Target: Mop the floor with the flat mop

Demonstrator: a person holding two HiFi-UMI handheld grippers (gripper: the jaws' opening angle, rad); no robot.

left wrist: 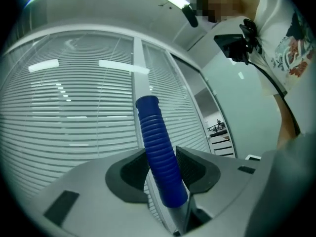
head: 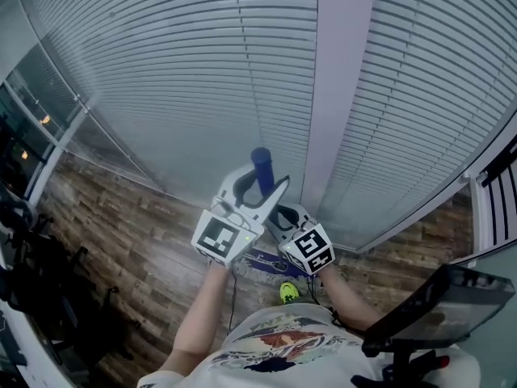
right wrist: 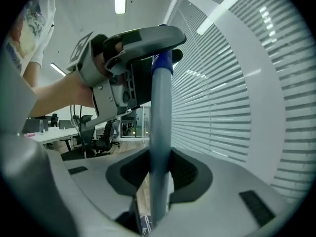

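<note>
The blue mop grip [left wrist: 157, 142] is pinched in the left claw [left wrist: 163, 167], the grey pole [right wrist: 160, 117] in the right claw [right wrist: 159, 172]. A stroke seems readied; next the floor [head: 137, 241] at 9 o'clock should be wiped.

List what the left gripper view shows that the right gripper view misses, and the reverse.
Left gripper view only: the ribs and free top end of the blue grip. Right gripper view only: the left gripper clamped higher up, office chairs, wood floor. Both: the mop handle pinched in their own jaws, window blinds, the person's printed shirt.
</note>
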